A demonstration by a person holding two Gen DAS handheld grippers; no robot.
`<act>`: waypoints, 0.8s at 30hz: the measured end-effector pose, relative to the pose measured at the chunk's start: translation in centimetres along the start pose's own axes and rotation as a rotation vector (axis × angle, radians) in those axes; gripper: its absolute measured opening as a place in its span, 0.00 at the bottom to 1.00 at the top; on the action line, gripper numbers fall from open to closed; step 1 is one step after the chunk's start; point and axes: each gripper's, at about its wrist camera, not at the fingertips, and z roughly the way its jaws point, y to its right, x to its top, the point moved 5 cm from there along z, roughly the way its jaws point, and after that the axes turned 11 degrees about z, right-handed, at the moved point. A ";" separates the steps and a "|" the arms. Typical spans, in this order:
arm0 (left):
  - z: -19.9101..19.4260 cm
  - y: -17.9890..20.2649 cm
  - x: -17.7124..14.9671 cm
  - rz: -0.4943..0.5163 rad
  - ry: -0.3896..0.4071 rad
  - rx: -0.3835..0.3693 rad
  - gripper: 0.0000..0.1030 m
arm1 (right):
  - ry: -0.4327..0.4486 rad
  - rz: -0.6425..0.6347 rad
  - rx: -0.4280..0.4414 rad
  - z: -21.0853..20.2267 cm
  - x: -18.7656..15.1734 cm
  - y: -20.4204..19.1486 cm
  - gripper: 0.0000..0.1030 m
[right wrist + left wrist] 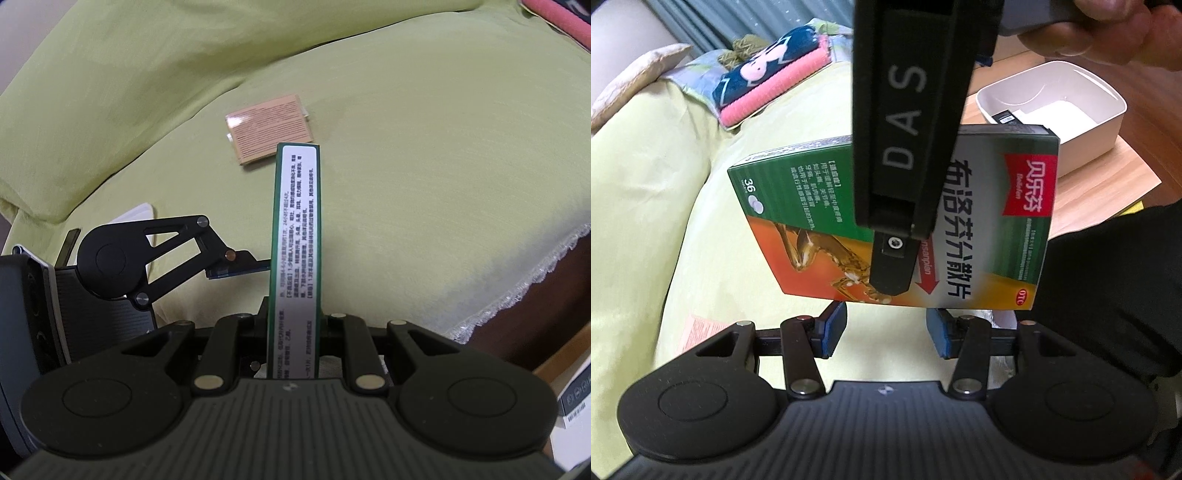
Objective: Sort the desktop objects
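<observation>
The right gripper (293,332) is clamped on the box (923,206), holding it in the air over the bedspread (424,147). The left gripper (886,332) gapes empty just beneath it. The bin (1082,122) at 2 o'clock already holds something; a packet (269,129) at 12 o'clock in the right view looks unsorted.

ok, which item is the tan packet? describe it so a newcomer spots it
Start from the yellow-green bedspread. The tan packet lies flat on it, just beyond the far end of the green medicine box held in the right gripper. It is the only brown, fine-printed item there.
</observation>
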 end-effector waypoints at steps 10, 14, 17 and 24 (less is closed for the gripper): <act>1.3 0.4 6.1 0.075 0.045 -0.027 0.52 | 0.057 0.088 -0.019 -3.6 -0.8 4.6 0.15; 2.0 0.7 8.5 0.108 0.058 -0.047 0.52 | 0.076 0.132 -0.022 -4.7 -1.3 6.5 0.15; 2.7 1.3 10.1 0.143 0.067 -0.068 0.52 | 0.094 0.172 -0.025 -5.5 -2.1 8.2 0.15; 8.0 2.7 11.6 0.218 0.093 -0.122 0.52 | 0.143 0.292 -0.040 -7.4 -4.2 12.7 0.15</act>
